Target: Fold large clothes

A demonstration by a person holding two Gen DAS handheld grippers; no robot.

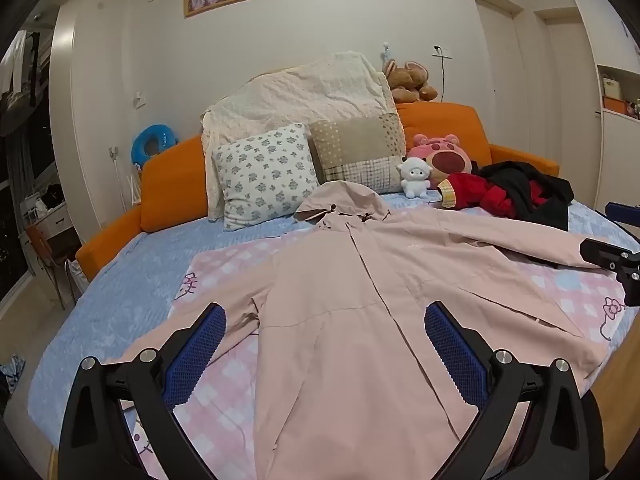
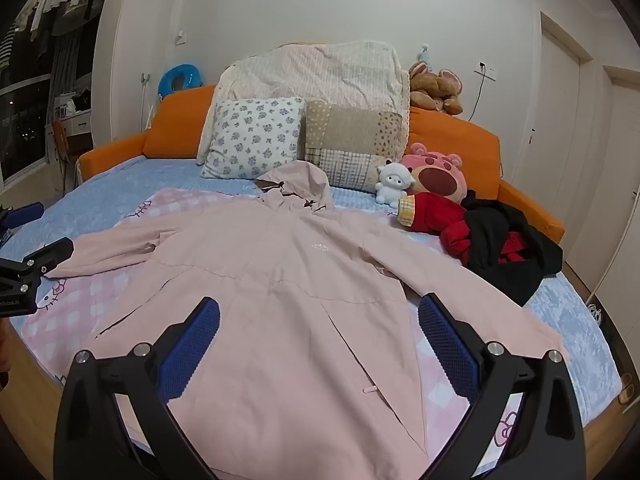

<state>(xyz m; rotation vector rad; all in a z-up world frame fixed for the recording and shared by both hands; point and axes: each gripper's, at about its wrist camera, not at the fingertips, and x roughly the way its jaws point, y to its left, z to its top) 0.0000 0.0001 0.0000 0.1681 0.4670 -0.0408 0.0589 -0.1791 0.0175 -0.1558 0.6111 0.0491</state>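
A large pale pink hooded jacket (image 1: 360,280) (image 2: 280,280) lies spread flat, front up, on the bed, hood toward the pillows and both sleeves stretched out sideways. My left gripper (image 1: 324,320) hovers above the jacket's lower body, open, with nothing between its blue pads. My right gripper (image 2: 318,314) hangs over the hem area, also open and holding nothing. In the left wrist view the right gripper's fingers (image 1: 608,258) show at the far right edge, beside the sleeve end. In the right wrist view the left gripper's fingers (image 2: 40,260) show at the far left edge.
A pink checked blanket (image 1: 228,268) lies under the jacket on a blue sheet (image 2: 120,184). A red and black clothes pile (image 2: 496,240), plush toys (image 2: 434,176) and pillows (image 2: 256,136) sit toward the orange headboard (image 1: 172,184). A wooden bed edge (image 2: 32,396) runs at the front.
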